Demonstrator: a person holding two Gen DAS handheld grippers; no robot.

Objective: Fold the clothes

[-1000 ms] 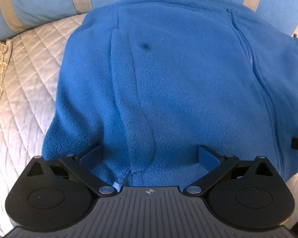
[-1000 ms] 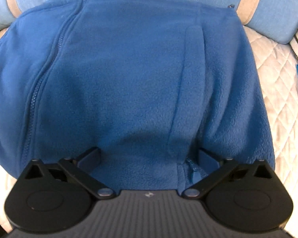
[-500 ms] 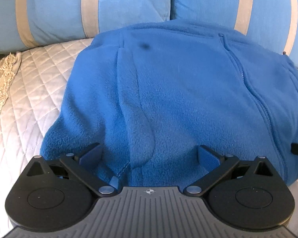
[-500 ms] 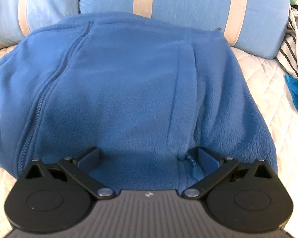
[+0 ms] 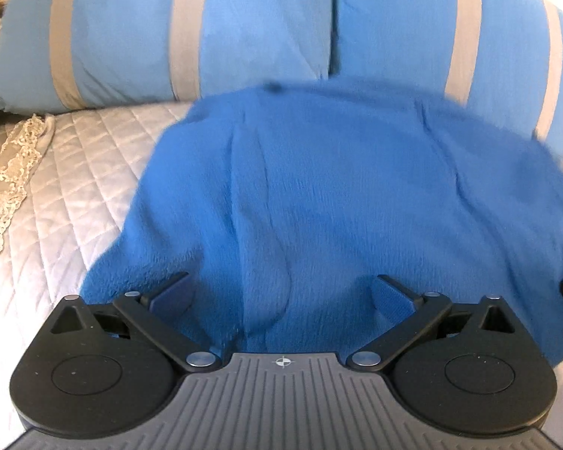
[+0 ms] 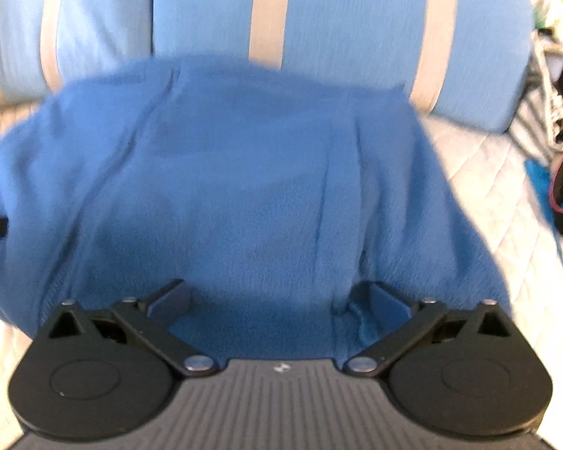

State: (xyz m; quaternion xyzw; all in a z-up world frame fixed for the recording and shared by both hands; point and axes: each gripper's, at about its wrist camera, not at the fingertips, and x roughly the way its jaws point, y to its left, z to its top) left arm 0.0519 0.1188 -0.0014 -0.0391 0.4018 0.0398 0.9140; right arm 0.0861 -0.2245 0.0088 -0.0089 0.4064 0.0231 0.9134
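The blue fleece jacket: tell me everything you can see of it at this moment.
The blue fleece jacket is soft, fuzzy and plain blue, with a front zipper line that is blurred here and a vertical pocket seam on each side. It lies spread front-up on the quilted bedspread, its far edge by the striped pillows. Its near edge sits between the spread fingers of the left hand-held gripper and right hand-held gripper. Both views are motion-blurred.

Fuzzy matt fleece jacket (image 5: pixel 337 195), shiny quilted satin bedspread (image 5: pixel 75 172), matt cotton pillows (image 5: pixel 251 26)
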